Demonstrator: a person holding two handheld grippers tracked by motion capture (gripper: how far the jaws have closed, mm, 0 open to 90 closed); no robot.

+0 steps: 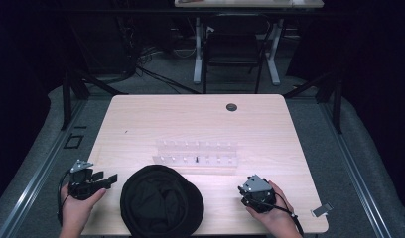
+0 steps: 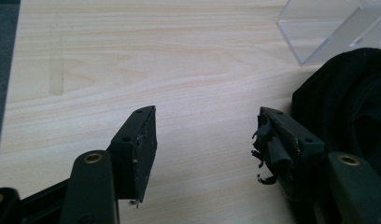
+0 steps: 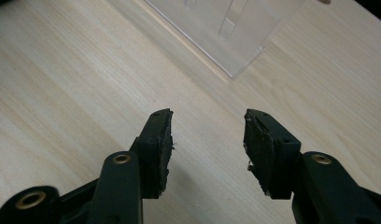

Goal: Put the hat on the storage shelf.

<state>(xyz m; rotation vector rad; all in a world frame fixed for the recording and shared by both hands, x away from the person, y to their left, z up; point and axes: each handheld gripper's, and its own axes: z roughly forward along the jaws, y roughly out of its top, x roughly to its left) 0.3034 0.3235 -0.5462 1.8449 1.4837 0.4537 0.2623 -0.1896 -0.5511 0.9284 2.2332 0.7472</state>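
The clear acrylic rack (image 1: 196,157) sits near the middle of the pale wooden table (image 1: 141,119), two rows of small pegs rising from it, with one tiny dark piece (image 1: 196,159) standing in the nearer row; I cannot tell what that piece is. The left gripper (image 1: 107,179) rests at the near left edge in the person's left hand (image 1: 77,206), jaws spread with nothing between them, well apart from the rack. In the left gripper view its right pad (image 2: 272,149) looks torn, with loose shreds hanging. The right gripper (image 1: 242,191) lies at the near right, also released and empty, and in the right gripper view it points toward a corner of the rack (image 3: 235,46). A black cap (image 1: 161,201) on the person's head sits between the two. The likely trouble, as I judge it, is the small size of that dark piece: frayed padding could fail to grip it, so it slips or tips. The light transparent rack might also slide if a jaw nudges its edge, since neither gripper steadies it.
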